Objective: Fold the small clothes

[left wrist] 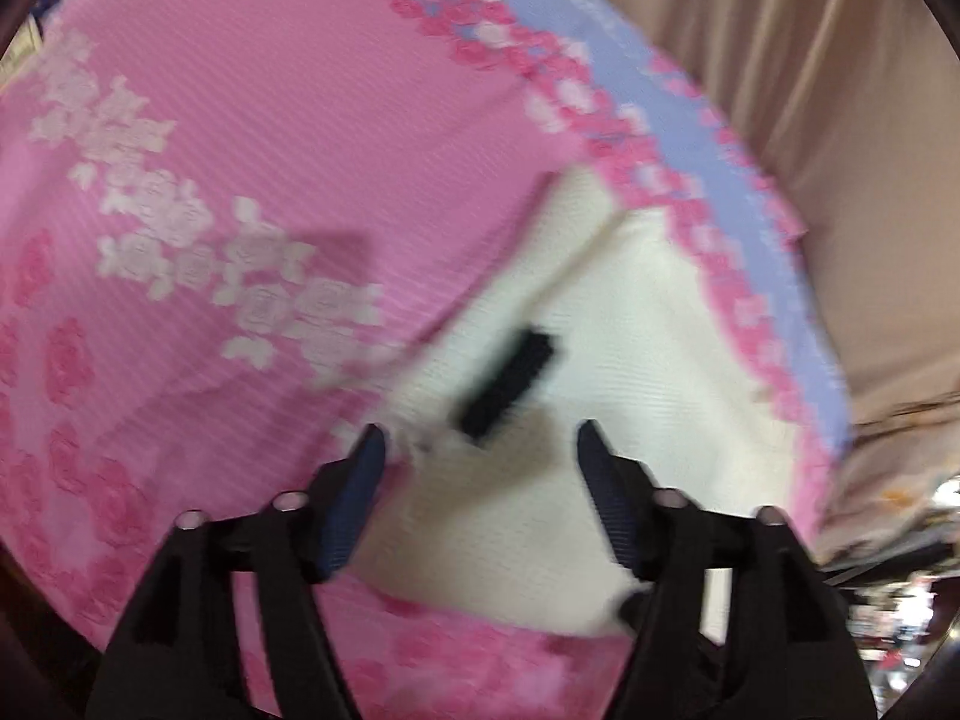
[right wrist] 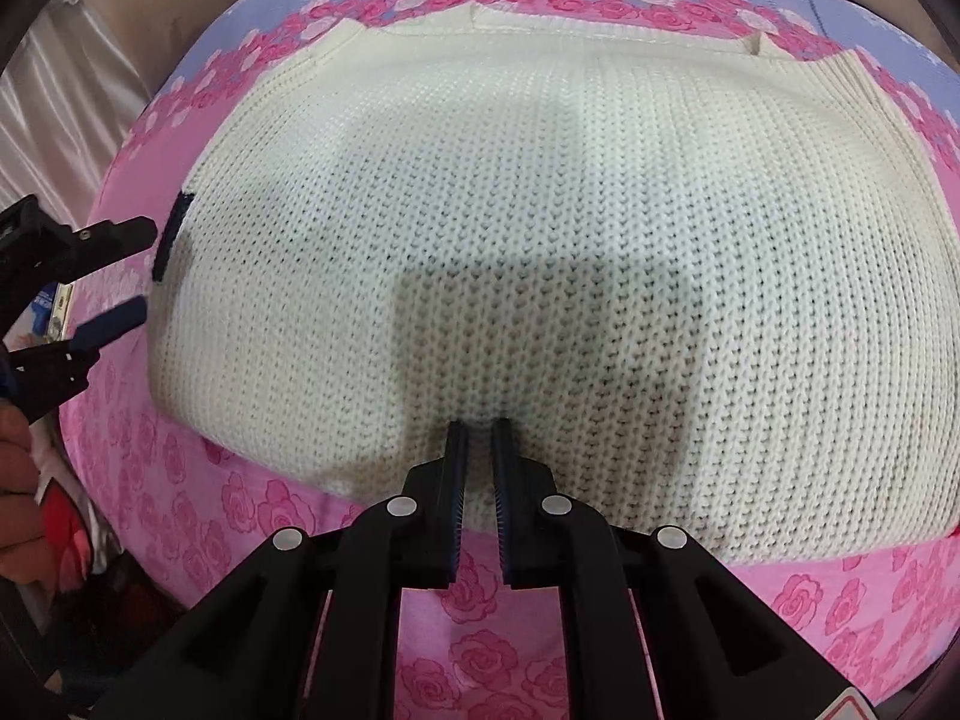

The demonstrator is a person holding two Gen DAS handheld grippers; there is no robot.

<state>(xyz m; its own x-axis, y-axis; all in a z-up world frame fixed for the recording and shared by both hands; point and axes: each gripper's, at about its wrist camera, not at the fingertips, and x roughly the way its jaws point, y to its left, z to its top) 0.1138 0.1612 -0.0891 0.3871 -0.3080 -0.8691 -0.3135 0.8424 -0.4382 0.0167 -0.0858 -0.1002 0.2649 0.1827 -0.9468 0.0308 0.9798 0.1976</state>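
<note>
The cream knit sweater (right wrist: 540, 252) is lying flat on the rose-print bedsheet (right wrist: 252, 516), its black label (right wrist: 171, 234) at the left edge. The right claw (right wrist: 478, 429) is hovering nearly closed over the near hem, seemingly gripping nothing, while the left claw (left wrist: 477, 438) is gaping wide beside the label. For a neat fold, each should probably be pinching a full hem corner, both layers together.

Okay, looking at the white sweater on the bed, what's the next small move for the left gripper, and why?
Probably ease the left gripper forward and close on the sweater edge by the black tag. Its jaws stand open there, holding nothing, while the right gripper sits nearly shut at the near hem.
</note>
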